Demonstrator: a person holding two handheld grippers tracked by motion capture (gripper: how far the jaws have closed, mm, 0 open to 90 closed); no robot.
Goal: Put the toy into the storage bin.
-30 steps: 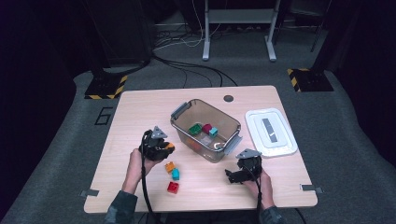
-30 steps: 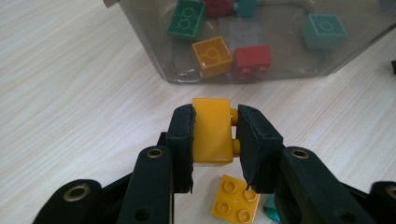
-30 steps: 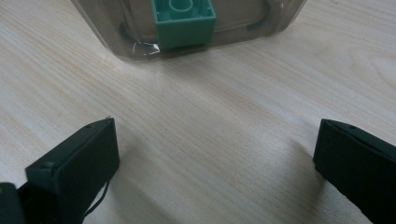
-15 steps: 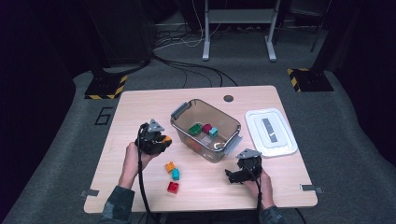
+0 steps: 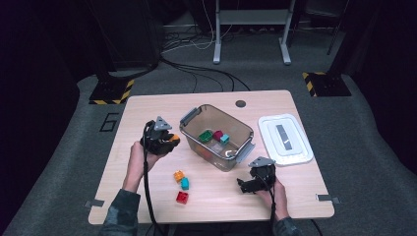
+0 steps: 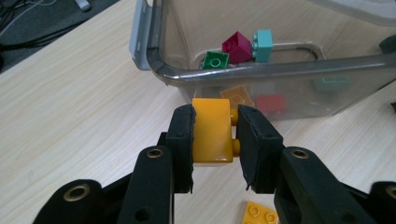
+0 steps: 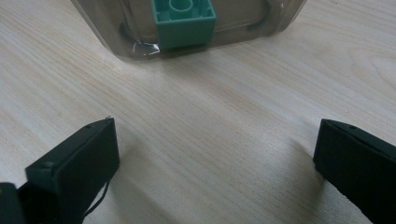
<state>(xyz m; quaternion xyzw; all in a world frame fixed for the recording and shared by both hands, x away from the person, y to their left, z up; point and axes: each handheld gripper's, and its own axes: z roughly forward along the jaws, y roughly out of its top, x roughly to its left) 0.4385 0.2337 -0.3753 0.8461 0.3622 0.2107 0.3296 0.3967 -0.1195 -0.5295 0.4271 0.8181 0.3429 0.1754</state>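
My left gripper point(image 5: 164, 141) is shut on a yellow-orange brick point(image 6: 211, 137) and holds it off the table, just left of the clear plastic bin point(image 5: 238, 153). In the left gripper view the black pads point(image 6: 183, 133) press on the brick's two sides, with the bin's rim point(image 6: 261, 72) close ahead. Inside the bin lie a green brick point(image 5: 205, 136), a magenta brick point(image 5: 218, 134) and a teal brick point(image 5: 224, 139). My right gripper point(image 5: 244, 185) rests low near the bin's front corner, open, with bare table between its jaws point(image 7: 215, 154).
Three loose bricks lie on the table between the hands: orange point(image 5: 179, 175), teal point(image 5: 185, 183) and red point(image 5: 182, 197). A white lid point(image 5: 285, 139) lies to the right of the bin. A dark round hole point(image 5: 240, 103) sits near the far edge.
My left gripper has risen with the yellow-orange brick still in its jaws. The right gripper has stayed where it was.
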